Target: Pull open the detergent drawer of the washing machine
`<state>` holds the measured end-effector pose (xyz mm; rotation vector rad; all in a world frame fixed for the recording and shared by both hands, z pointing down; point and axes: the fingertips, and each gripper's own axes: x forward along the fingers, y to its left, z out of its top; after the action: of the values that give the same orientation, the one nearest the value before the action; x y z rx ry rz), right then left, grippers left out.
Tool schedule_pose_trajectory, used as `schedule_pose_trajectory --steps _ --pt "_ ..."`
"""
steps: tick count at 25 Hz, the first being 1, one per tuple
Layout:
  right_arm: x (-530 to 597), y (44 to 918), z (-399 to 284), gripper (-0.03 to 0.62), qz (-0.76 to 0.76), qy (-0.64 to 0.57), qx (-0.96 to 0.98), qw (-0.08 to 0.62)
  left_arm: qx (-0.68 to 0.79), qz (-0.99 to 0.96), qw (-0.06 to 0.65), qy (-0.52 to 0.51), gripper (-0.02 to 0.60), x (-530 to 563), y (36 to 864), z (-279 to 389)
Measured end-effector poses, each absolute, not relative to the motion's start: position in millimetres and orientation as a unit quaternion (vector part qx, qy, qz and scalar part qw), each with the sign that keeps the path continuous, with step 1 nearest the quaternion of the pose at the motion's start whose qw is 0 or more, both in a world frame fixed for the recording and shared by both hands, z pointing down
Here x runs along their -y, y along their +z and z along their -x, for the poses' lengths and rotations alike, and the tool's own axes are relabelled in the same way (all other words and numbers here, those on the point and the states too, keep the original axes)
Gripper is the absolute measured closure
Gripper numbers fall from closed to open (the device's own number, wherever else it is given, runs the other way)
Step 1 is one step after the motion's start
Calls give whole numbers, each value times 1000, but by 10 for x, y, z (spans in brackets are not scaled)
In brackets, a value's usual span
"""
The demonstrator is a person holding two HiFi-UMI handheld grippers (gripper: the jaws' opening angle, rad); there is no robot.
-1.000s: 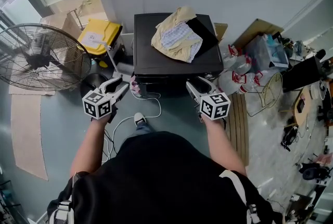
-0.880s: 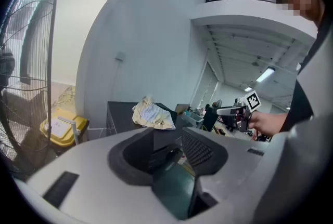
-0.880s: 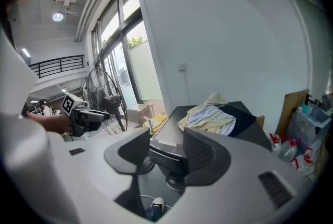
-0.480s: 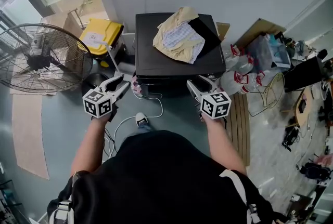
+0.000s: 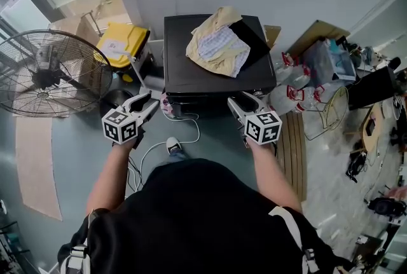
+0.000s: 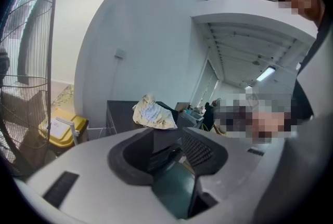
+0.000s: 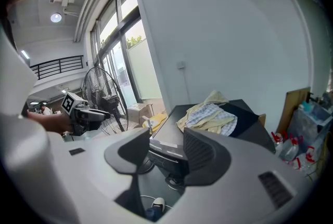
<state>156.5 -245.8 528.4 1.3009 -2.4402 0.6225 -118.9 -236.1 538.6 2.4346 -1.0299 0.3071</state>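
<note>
Both grippers had scarcely moved over the last second: left gripper [image 5: 150,104] and right gripper [image 5: 235,104] hovered just before the washing machine [image 5: 191,79], fingers spread and empty. Its detergent drawer, somewhere on the shadowed front, looked untouched, so the pull remained undone.

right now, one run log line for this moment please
left tongs: open, empty | right tongs: open, empty | position: both short of washing machine front | cloth: on machine top | pull: not begun

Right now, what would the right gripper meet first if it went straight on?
Probably the upper front of the washing machine, seen between the open jaws of the right gripper; depth is unclear.
</note>
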Motion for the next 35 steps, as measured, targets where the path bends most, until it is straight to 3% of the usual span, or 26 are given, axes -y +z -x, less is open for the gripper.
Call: schedule_pose_trajectory --steps 35 --pt "2673 6322 -1274 386 -428 295 828 211 351 -863 318 176 408 2654 6453 1292"
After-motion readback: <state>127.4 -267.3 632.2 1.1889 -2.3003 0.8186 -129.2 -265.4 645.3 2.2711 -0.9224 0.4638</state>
